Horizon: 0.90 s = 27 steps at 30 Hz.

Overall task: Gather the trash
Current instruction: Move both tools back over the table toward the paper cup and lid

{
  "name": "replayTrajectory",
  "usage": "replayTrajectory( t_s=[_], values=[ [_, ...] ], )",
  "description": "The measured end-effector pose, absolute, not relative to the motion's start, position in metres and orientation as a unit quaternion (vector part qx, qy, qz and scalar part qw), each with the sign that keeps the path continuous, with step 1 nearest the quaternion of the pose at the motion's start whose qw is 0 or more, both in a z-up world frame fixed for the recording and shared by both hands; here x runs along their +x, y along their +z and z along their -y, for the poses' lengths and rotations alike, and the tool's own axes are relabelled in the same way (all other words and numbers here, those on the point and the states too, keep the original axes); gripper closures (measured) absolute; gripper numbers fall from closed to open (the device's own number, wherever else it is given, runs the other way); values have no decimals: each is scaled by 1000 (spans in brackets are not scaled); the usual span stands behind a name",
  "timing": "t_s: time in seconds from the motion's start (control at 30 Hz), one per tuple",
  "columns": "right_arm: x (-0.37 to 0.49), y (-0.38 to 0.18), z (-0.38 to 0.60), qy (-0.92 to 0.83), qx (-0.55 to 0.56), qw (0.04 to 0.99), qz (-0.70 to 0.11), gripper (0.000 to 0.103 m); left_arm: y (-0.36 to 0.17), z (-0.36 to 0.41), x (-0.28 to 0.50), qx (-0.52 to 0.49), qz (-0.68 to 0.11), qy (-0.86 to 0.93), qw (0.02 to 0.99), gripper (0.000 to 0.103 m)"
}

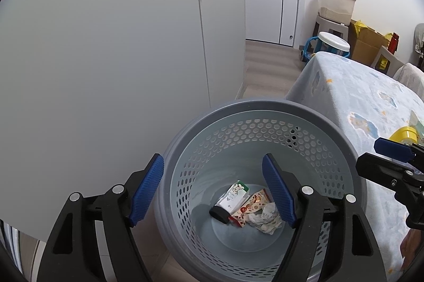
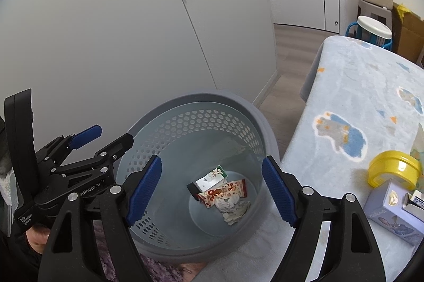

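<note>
A grey perforated waste basket (image 1: 304, 107) (image 2: 148, 120) stands on the floor between a white cabinet and a table. At its bottom lie a small green-and-white carton (image 1: 234, 196) (image 2: 212, 177), a red patterned wrapper (image 1: 251, 206) (image 2: 222, 192), a crumpled tissue (image 1: 267, 221) (image 2: 234, 209) and a small black item (image 1: 219, 213). My left gripper (image 1: 213, 190) hangs open above the basket's mouth with nothing between its blue pads. My right gripper (image 2: 212, 192) is also open over the basket, empty. Each gripper shows at the edge of the other's view.
A table under a light blue patterned cloth (image 1: 371, 96) (image 2: 357, 86) stands right of the basket. On it are a yellow lid (image 2: 394, 170) and a pale purple box (image 2: 394, 213). White cabinet doors (image 1: 106, 57) rise on the left. Stools, a bucket and cardboard boxes stand further back.
</note>
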State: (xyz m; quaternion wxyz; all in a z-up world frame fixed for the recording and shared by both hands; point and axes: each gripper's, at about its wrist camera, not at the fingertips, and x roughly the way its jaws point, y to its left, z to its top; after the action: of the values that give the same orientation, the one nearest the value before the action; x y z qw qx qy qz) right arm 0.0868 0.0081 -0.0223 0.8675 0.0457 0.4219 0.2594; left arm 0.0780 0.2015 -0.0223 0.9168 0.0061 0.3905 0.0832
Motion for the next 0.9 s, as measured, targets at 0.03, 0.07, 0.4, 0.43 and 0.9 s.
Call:
replayTrajectory(
  t_s=[0.03, 0.07, 0.4, 0.43, 0.9],
  values=[
    [85, -22, -6, 257, 46, 868, -421, 26, -22, -200, 77, 7, -390, 82, 917, 29],
    [83, -21, -3, 255, 47, 869, -421, 25, -21, -198, 77, 8, -389, 80, 918, 28],
    [56, -28, 35, 217, 67, 873, -431, 25, -11, -174, 68, 9, -374, 53, 926, 26],
    [54, -28, 40, 212, 70, 873, -433, 25, -9, -170, 67, 9, -372, 48, 927, 25],
    [-1, -31, 130, 115, 97, 888, -434, 25, 2, -97, 53, 22, -357, -31, 933, 25]
  ],
)
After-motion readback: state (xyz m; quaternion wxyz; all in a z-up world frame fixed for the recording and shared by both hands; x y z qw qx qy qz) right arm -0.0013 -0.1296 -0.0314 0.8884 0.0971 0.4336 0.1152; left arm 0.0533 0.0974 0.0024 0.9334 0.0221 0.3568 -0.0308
